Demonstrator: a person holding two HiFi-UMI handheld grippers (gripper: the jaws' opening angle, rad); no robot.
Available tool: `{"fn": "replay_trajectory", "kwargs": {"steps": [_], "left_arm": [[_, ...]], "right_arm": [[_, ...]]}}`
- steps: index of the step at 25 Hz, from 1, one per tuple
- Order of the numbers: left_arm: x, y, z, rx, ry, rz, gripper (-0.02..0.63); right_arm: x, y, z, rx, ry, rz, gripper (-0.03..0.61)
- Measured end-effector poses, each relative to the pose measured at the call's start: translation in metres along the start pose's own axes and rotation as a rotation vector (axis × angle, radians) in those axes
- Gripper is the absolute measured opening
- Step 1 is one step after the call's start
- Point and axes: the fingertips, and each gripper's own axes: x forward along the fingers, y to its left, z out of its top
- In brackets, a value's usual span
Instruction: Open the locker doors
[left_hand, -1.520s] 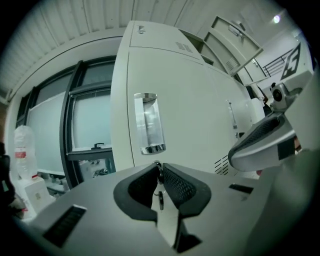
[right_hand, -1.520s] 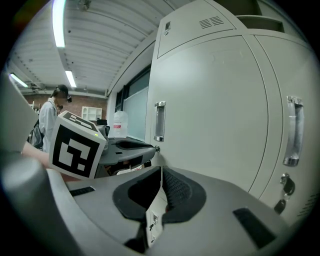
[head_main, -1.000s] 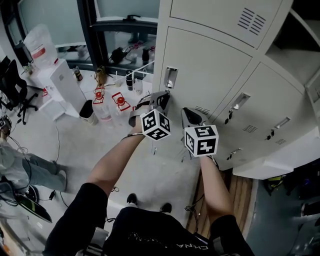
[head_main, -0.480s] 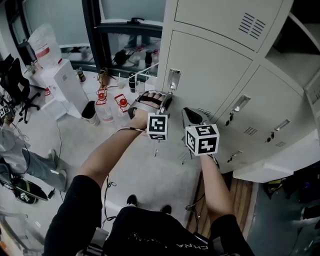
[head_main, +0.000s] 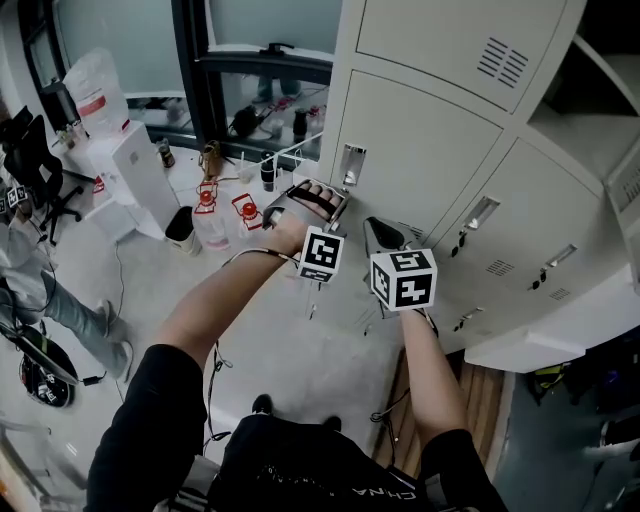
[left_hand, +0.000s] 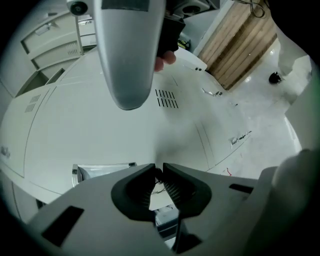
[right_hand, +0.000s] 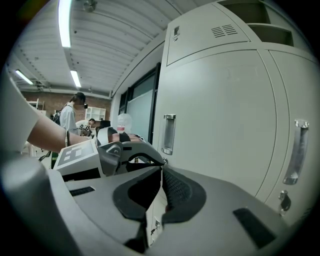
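Two grippers held at a closed locker door

Right gripper and left gripper both have their jaws clenched on nothing. The left is near the recessed metal handle, a slim upright slot. The smooth, pale steel locker door faces the person, and water jugs stand on the floor leftward.

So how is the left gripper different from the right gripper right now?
The left gripper is up by the door handle; the right gripper hangs lower, away from it. The left gripper's cube is tilted; the right gripper's sits straighter. Both have jaws closed, holding nothing.
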Motion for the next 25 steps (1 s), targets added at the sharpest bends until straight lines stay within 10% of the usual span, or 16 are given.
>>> {"fn": "replay_trajectory", "kwargs": {"steps": [9,16,25], "left_arm": [[-0.012,-0.004,-0.008,-0.362,-0.072,-0.085,0.176],[-0.029,0.004,-0.018,-1.037,-0.244,-0.140,0.175],[-0.044,0.023,-0.048,-1.447,-0.380,-0.094,0.021]], "right_arm": [[0.006,0.002,0.008,-0.020,0.009,-0.002,0.035],[0.022,0.007,0.017,-0.004,0.002,0.012,0.035],[0.049,0.006,0.041,0.027,-0.043,-0.020,0.037]]}}
